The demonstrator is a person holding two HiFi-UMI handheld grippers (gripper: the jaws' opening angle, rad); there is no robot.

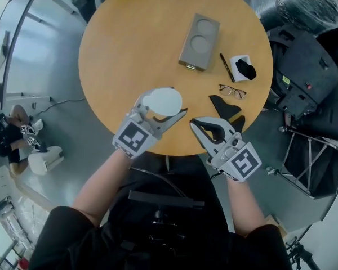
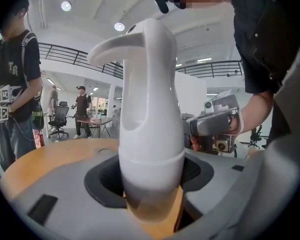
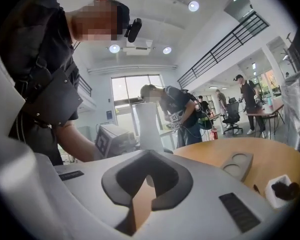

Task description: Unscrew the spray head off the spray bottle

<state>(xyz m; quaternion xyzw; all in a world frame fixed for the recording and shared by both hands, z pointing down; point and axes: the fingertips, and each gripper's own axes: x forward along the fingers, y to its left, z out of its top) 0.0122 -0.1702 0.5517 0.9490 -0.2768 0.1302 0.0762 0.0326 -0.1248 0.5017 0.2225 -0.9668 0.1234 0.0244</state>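
A white spray bottle [image 1: 164, 101] stands upright near the table's front edge, seen from above as a pale oval. My left gripper [image 1: 160, 116] is shut on it. In the left gripper view its dark pads [image 2: 106, 180] press both sides of the bottle [image 2: 151, 139] where the white spray head meets the clear lower body. The nozzle [image 2: 110, 50] points left. My right gripper [image 1: 198, 126] hovers just right of the bottle, shut with nothing in it, its pads [image 3: 140, 176] meeting. The bottle [image 3: 149, 126] shows beyond them.
On the round wooden table [image 1: 118, 49] lie a grey two-hollow tray [image 1: 199, 41], a black pen [image 1: 226, 67], a white box with a black object [image 1: 243, 67], glasses [image 1: 232, 91] and a dark object [image 1: 224, 107]. Bystanders [image 2: 15, 84] stand around.
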